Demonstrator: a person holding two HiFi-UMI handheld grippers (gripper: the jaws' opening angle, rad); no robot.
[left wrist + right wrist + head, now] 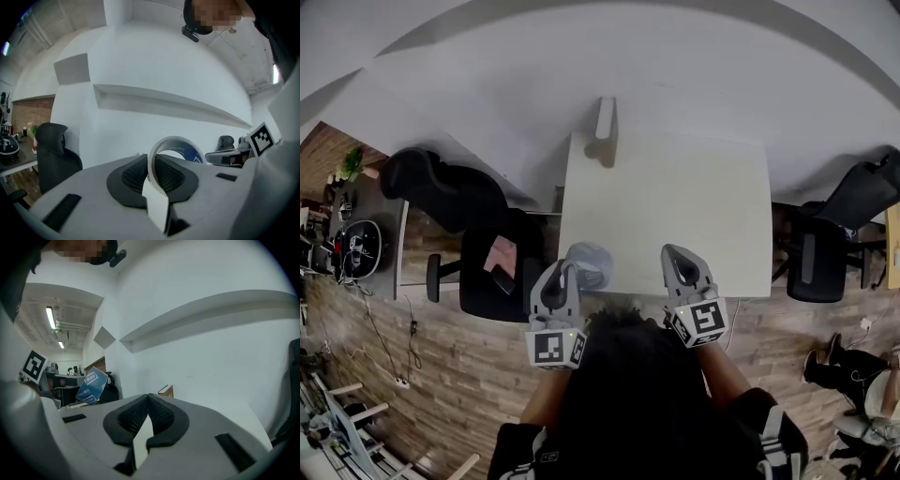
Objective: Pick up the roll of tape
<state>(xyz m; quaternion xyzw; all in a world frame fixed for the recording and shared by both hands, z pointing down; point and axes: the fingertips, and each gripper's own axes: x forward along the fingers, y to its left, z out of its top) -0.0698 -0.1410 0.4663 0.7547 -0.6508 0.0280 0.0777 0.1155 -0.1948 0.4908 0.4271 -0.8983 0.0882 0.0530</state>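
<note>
The roll of tape is a pale ring with a blue printed core. It hangs in the air over the near left edge of the white table, with my left gripper shut on it. In the left gripper view the roll stands upright, its wall pinched between the two black ribbed pads, and my left gripper points roughly level. My right gripper is held beside it over the table's near edge, shut and empty. In the right gripper view its pads meet, and the roll shows at the left.
A grey upright object stands at the table's far edge. Black office chairs sit left of the table and right of it. A desk with clutter is at far left. The floor is wood plank.
</note>
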